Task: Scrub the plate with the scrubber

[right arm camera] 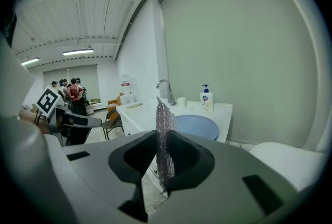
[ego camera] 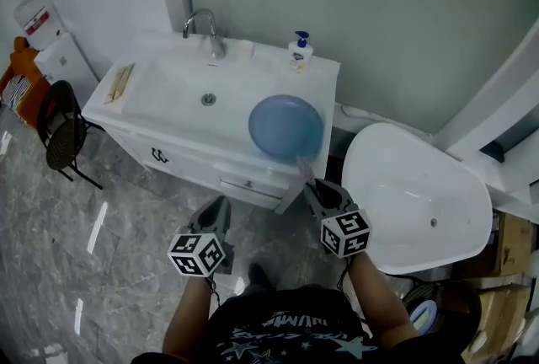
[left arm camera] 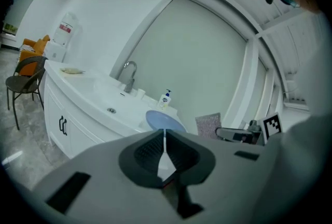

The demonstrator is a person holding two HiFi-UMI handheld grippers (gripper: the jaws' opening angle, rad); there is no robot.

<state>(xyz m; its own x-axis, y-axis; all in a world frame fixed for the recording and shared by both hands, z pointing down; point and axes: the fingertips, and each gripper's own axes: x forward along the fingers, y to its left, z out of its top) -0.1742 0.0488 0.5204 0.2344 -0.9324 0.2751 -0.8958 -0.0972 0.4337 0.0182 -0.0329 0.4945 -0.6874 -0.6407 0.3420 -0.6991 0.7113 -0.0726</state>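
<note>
A round blue plate lies flat on the right end of the white vanity counter; it also shows in the left gripper view and the right gripper view. My right gripper hangs in front of the counter's edge, just below the plate, shut on a grey mesh scrubber that stands up between its jaws. My left gripper is lower and to the left, off the counter, shut with nothing in it. From the left gripper view, the scrubber shows to the right.
The sink basin has a chrome faucet behind it and a soap bottle at the back right. A white bathtub sits right of the vanity. A dark chair stands at its left. Several people stand far off.
</note>
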